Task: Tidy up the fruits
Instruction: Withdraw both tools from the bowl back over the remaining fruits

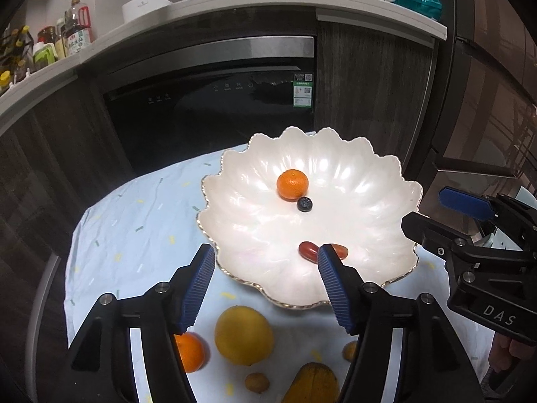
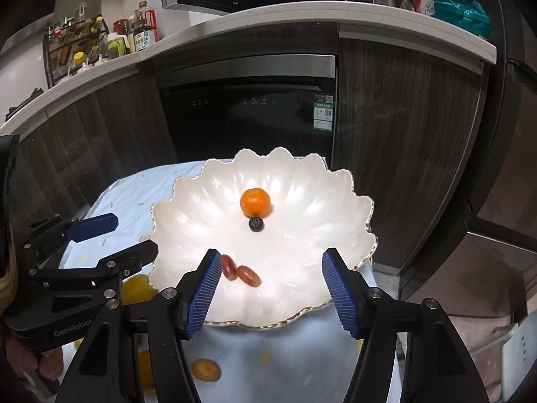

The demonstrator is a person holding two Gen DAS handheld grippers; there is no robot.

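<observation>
Waiting wide open, both claws — left gripper (image 1: pixel 266 283), right gripper (image 2: pixel 268 287). Yellow fruit (image 1: pixel 244 334) looks maybe heavy, smooth — grab its middle.

Glossy pearly plate (image 1: pixel 352 174), creased cloth (image 1: pixel 134 208); ribbed tool pads (image 1: pixel 198 288)

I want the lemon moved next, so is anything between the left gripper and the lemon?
Nothing visible does. The left gripper is open above the lemon, which lies bare on the cloth before the plate.

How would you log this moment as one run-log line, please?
left gripper: open, empty | right gripper: open, empty | plate: mandarin, blueberry
</observation>
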